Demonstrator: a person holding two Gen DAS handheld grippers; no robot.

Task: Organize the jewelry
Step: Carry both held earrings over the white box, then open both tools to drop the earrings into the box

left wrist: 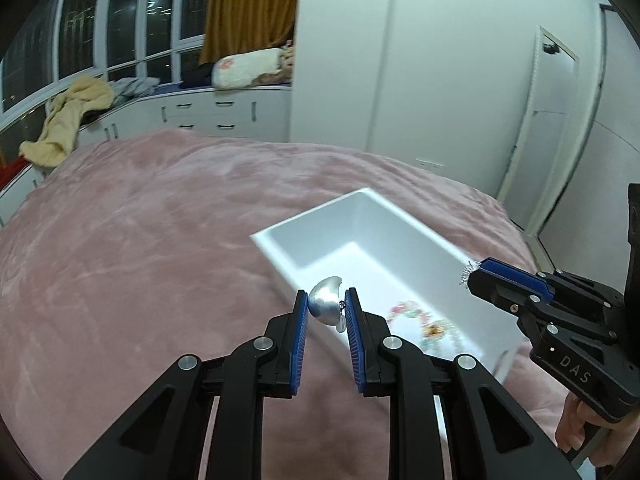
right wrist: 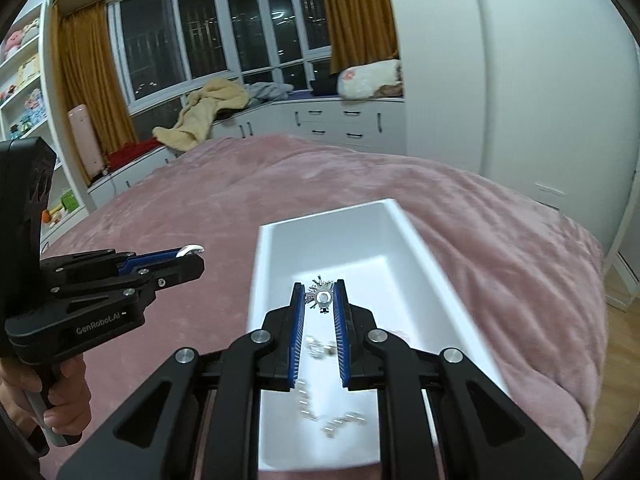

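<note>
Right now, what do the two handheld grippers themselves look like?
Both are matte black linkage frames with silver round pivot pins and blue ribbed pads lining two parallel fingers. The left gripper has a pistol-style handle and white "GenRobot.AI" lettering on its side. The right gripper shows white "DAS" lettering.

Two grippers: the left gripper (left wrist: 327, 307) and the right gripper (right wrist: 320, 300). Each holds one piece: one silver dome earring (left wrist: 326, 305), one sparkly silver earring (right wrist: 320, 298). One white box (left wrist: 372, 216) on one pink bedspread (left wrist: 140, 240); one beaded bracelet (left wrist: 424, 324) inside; the small silver bits are too blurred to count
</note>
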